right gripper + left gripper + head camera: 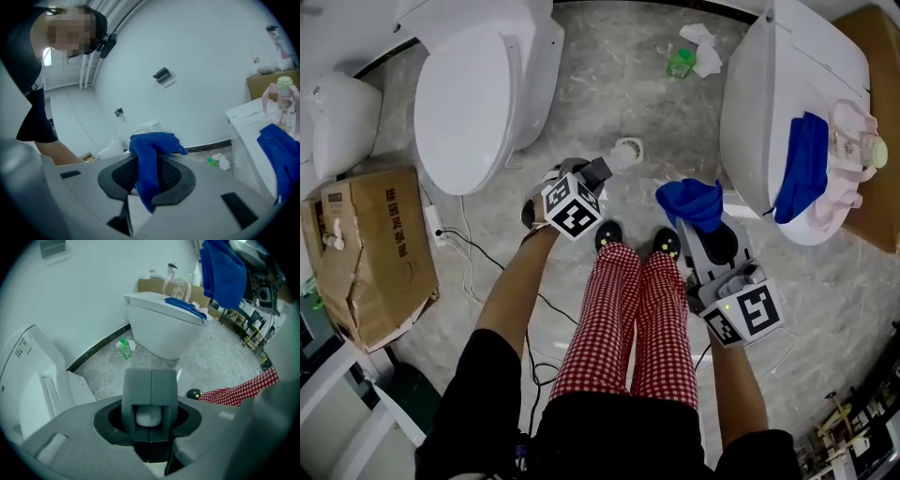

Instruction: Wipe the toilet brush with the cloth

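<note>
Brush end first: the toilet brush (148,417) showed only as a pale rounded tip, and the left gripper (151,376) had its two grey jaws shut snugly on it, pointing steeply down; a white round piece (626,152) sat just past those jaws over the grey floor, though I could not tell whether it was the brush's head or its holder. All of this was well apart from the toilet (769,103) that carried a spare blue cloth (802,164) on its lid, on the far side of the person's checked trousers (628,309) from it. The blue cloth (689,200) was nearer, just beside that toilet's flank; the right gripper (149,173) was clamped on it, with a bunch standing above the jaws and a tail hanging below. On that toilet's lid, beside the spare cloth, stood a bottle (858,150) with a pink strap; on the floor near that toilet, by the wall, lay a green bottle (680,64) and crumpled paper (705,49); a second toilet (478,94) stood well apart from it across the floor, with a torn cardboard box (380,248) farther off still.
</note>
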`<action>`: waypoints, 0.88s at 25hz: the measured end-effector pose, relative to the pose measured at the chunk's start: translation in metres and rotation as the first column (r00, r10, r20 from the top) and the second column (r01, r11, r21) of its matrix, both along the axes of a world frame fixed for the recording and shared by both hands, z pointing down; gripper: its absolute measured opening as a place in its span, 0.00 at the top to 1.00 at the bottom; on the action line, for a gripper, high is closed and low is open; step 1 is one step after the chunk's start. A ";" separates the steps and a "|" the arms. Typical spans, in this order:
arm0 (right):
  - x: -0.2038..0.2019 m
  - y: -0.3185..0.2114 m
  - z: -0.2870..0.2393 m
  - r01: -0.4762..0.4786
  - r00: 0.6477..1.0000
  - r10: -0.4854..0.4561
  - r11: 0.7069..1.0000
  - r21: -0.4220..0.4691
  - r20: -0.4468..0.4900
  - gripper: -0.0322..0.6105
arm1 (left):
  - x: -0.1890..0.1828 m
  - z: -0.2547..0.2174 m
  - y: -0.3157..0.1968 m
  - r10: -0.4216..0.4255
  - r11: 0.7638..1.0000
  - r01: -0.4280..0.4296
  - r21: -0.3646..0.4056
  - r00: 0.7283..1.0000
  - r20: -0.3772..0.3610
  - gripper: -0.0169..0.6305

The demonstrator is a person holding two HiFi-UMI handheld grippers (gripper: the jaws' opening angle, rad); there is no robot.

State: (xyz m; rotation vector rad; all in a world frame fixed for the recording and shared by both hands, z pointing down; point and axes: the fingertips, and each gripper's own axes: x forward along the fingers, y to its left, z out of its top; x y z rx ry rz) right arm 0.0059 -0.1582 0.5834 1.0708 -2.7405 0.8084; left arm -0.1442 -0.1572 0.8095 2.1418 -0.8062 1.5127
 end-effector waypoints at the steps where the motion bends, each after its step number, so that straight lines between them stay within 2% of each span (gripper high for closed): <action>1: 0.001 0.000 -0.002 -0.001 1.000 0.001 1.000 0.003 0.000 0.83 | 0.001 -0.004 0.000 -0.010 1.000 0.010 0.002 1.000 -0.010 0.72; 7: 0.002 0.004 -0.012 0.011 1.000 -0.011 1.000 0.017 -0.001 0.83 | 0.007 -0.027 -0.001 -0.049 0.999 0.049 0.000 0.996 -0.078 0.72; 22: 0.001 0.006 -0.040 0.026 1.000 -0.027 0.998 0.049 0.003 0.83 | 0.014 -0.079 -0.001 -0.061 0.997 0.067 0.040 0.990 -0.129 0.72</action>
